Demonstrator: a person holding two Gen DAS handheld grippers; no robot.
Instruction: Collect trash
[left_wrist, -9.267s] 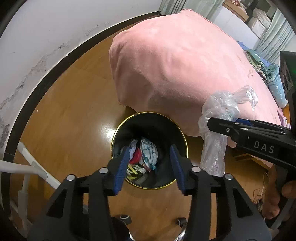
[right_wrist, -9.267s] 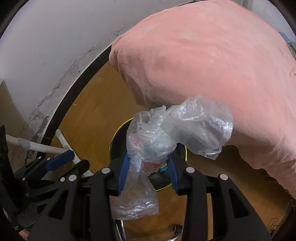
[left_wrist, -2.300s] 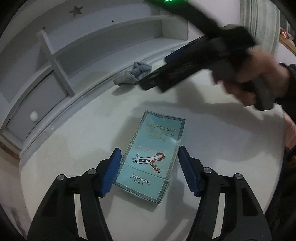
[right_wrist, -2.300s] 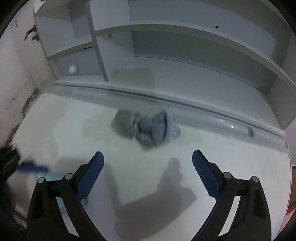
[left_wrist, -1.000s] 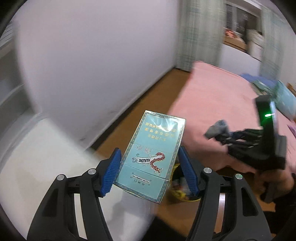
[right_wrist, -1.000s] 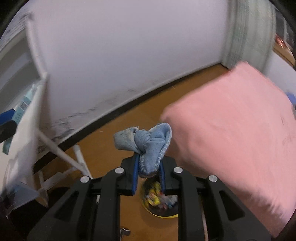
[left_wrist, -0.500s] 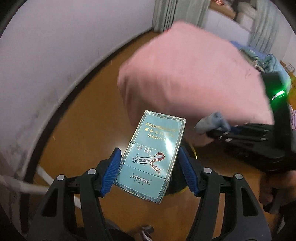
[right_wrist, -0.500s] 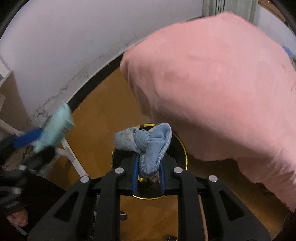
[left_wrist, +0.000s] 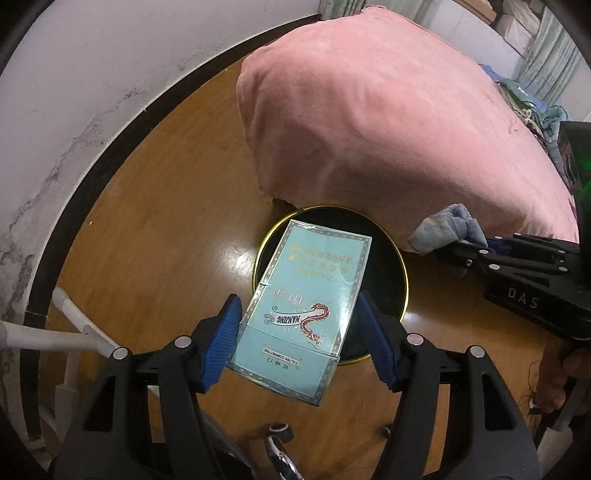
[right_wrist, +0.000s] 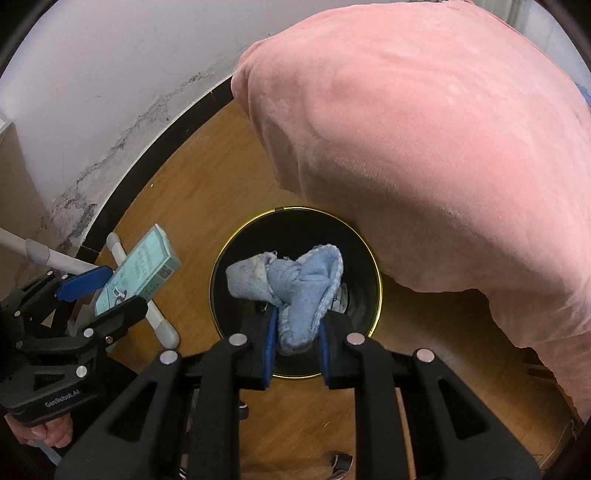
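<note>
My left gripper (left_wrist: 301, 341) is shut on a light blue cigarette box (left_wrist: 306, 299) printed with a red dragon, held above the black trash bin (left_wrist: 391, 266) with a gold rim. The box also shows in the right wrist view (right_wrist: 142, 269). My right gripper (right_wrist: 295, 341) is shut on a crumpled blue-grey cloth (right_wrist: 295, 284), held over the same trash bin (right_wrist: 236, 306); that cloth also shows in the left wrist view (left_wrist: 447, 229), at the bin's right side. Most of the bin's inside is hidden by the box and cloth.
The bin stands on a wooden floor (left_wrist: 166, 206) against a bed under a pink blanket (left_wrist: 388, 122). A white wall with a black skirting (left_wrist: 92, 155) curves at left. A white tube frame (left_wrist: 55, 336) stands left of the bin. A chair caster (left_wrist: 279, 430) is below.
Both grippers have swung down over the bin, which now sits nearer and more centred. The box and the cloth stay held in the same grips.
</note>
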